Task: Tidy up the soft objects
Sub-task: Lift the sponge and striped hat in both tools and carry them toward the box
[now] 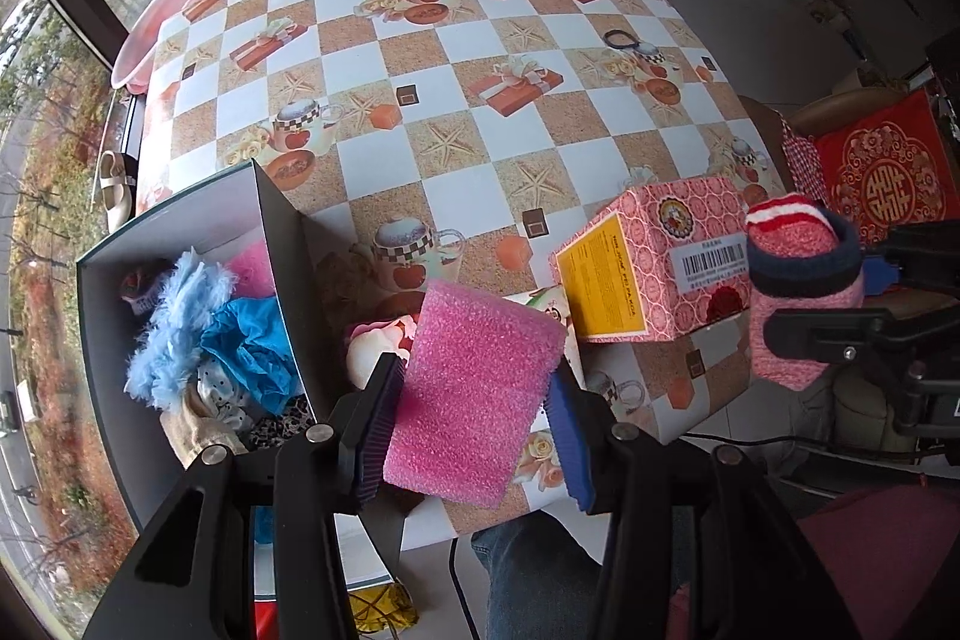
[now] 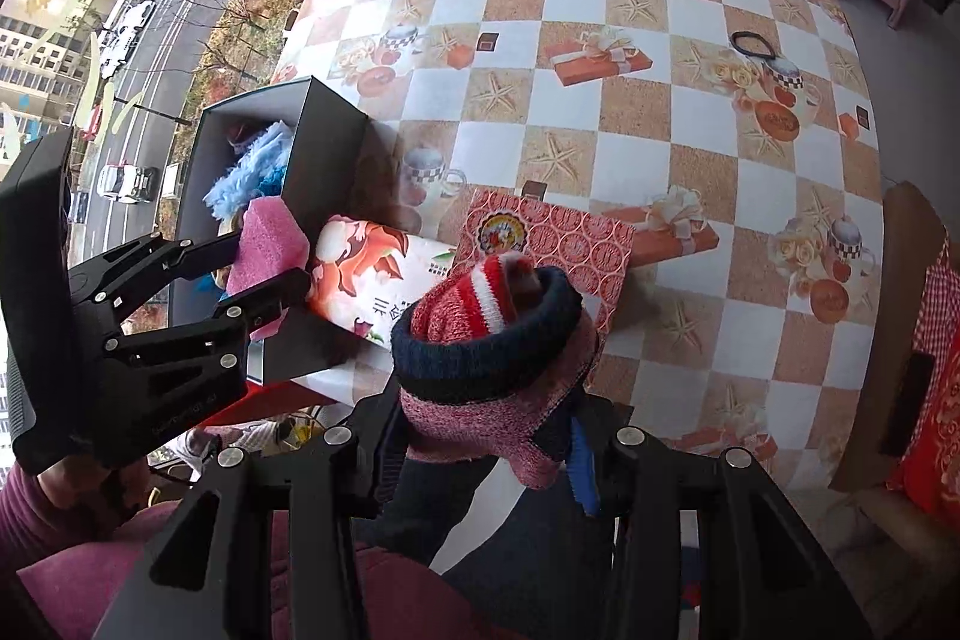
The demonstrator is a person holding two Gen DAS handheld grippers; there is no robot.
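Holding: left gripper (image 1: 474,400) clamps pink foam (image 1: 471,388)
Right gripper (image 2: 480,436): grips rolled sock (image 2: 492,346)
Pink box (image 1: 648,256): barcode label, print unreadable, table's (image 1: 456,58) near edge

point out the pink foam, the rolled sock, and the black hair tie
pink foam (image 1: 474,388), left wrist view, middle of its face
rolled sock (image 2: 492,334), right wrist view, navy cuff
hair tie (image 2: 753,42), right wrist view, its band

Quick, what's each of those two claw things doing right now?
Left gripper: closed on a pink foam piece.
Right gripper: closed on rolled-up pink socks.
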